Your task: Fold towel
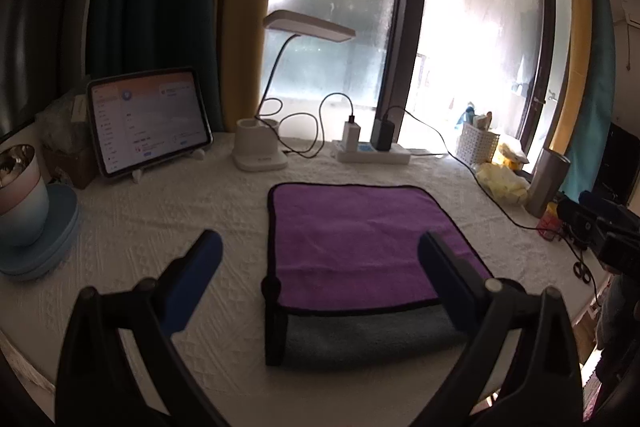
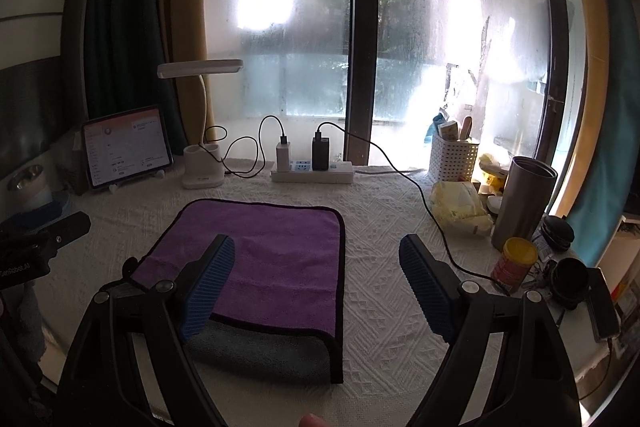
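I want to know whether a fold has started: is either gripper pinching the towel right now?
No: the left gripper and right gripper are both open above the purple towel, gripping nothing.

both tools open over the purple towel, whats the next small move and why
Probably lower both tools to the towel's near corners and pinch them. The left tool and right tool are open and hold nothing. The purple layer stops short of the near edge, where a grey strip shows, so the fold looks unfinished.
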`<action>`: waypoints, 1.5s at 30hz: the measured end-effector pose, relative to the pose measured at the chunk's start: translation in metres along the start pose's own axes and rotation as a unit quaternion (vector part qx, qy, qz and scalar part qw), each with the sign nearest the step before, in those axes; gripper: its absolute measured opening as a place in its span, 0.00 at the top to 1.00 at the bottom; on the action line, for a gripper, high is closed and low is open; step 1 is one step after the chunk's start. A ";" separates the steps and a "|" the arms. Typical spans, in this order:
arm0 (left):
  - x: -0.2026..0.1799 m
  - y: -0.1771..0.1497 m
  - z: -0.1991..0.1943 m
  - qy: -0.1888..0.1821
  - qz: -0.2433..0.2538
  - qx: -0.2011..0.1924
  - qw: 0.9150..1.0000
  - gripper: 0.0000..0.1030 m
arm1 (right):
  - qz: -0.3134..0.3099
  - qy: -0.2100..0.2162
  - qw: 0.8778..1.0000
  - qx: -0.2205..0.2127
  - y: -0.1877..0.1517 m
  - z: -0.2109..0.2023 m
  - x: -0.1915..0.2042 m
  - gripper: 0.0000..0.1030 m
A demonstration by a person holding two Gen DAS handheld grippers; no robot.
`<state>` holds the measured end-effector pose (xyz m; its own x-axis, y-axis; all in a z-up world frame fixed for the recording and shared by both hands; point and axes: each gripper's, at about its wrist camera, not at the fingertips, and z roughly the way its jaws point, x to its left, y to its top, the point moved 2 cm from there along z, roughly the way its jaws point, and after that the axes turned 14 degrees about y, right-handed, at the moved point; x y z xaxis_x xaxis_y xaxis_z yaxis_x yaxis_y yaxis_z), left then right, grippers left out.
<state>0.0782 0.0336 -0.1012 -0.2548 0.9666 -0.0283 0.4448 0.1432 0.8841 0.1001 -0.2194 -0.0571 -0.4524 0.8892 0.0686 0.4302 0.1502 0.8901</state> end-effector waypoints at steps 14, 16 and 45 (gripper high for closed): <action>-0.009 -0.047 0.059 -0.003 0.008 0.118 0.993 0.16 | 0.047 0.017 0.995 0.081 -0.048 0.049 -0.028 0.30; -0.009 -0.051 0.065 -0.005 0.006 0.136 0.991 0.20 | 0.056 0.021 0.993 0.100 -0.056 0.057 -0.031 0.32; -0.003 -0.072 0.071 0.021 0.036 0.154 0.987 0.90 | 0.054 0.046 0.986 0.152 -0.085 0.077 -0.032 0.90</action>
<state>0.1081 0.0353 -0.1982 -0.2459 0.9678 0.0538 0.7014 0.1394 0.6990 0.1382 -0.2271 -0.1701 -0.4538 0.8662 0.2093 0.6875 0.1908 0.7007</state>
